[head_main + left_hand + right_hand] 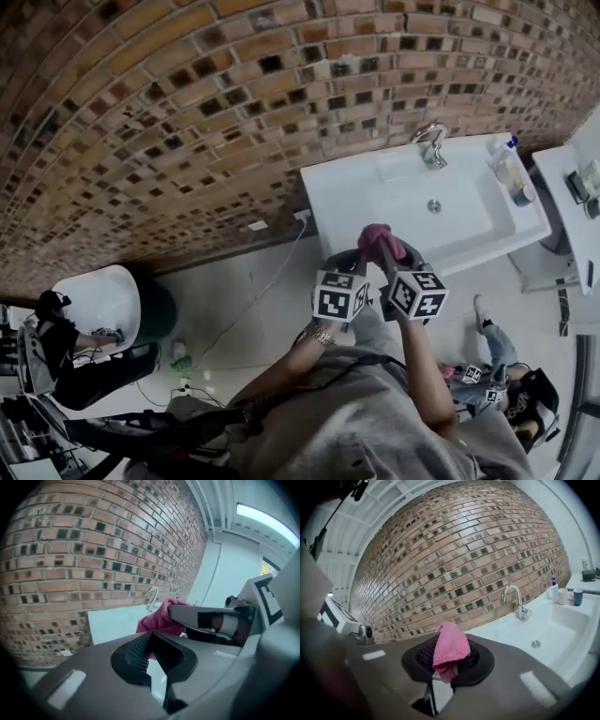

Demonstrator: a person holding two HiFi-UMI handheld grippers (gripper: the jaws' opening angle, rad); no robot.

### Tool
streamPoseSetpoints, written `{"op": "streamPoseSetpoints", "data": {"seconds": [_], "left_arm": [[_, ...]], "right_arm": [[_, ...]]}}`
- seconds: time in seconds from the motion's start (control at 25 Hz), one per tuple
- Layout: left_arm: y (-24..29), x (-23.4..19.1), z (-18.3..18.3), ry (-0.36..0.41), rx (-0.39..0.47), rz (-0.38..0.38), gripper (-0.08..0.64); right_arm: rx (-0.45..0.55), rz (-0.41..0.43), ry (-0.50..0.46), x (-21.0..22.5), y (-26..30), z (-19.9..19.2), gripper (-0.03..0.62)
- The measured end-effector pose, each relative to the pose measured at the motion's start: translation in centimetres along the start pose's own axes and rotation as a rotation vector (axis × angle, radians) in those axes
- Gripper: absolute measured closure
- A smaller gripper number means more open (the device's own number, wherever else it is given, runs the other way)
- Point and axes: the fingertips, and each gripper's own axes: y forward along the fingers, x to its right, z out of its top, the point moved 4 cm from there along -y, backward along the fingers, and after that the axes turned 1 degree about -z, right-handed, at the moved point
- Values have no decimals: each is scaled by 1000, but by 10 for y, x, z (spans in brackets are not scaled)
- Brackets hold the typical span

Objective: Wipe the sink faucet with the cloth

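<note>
- Right tool: jaws clamped on a pink knitted cloth, which bunches up above the pads.
- Left tool: jaws together, empty, just beside the right tool.
- Both arms reach forward side by side.
- Curved chrome faucet: ahead of both tools, well apart, on the white rectangular sink.

A blue-capped bottle and two cups stand near the brick wall.

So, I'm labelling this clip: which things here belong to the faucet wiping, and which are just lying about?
In the job: pink cloth, held in the right gripper; faucet; sink.
Just lying about: blue-capped bottle and two cups on the sink's edge.
</note>
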Motion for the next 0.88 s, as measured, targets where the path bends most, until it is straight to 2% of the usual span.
{"op": "streamPoseSetpoints", "data": {"seconds": [0.16, 0.32, 0.52, 0.68, 0.88], "left_arm": [[-50, 0, -59, -48, -31, 14, 550], [-82, 14, -94, -37, -67, -14, 552], [-97, 41, -91, 5, -37, -52, 552], [-101, 68, -81, 50, -9, -88, 552], [-106, 90, -86, 55, 1, -93, 552]], "right_arm": [[-25, -58, 26, -45, -55, -48, 548], [-56, -105, 43, -77, -105, -85, 546], [-59, -150, -34, -93, -139, -85, 546], [-50, -159, -38, -95, -155, -79, 548], [-40, -145, -13, -94, -175, -80, 547]]}}
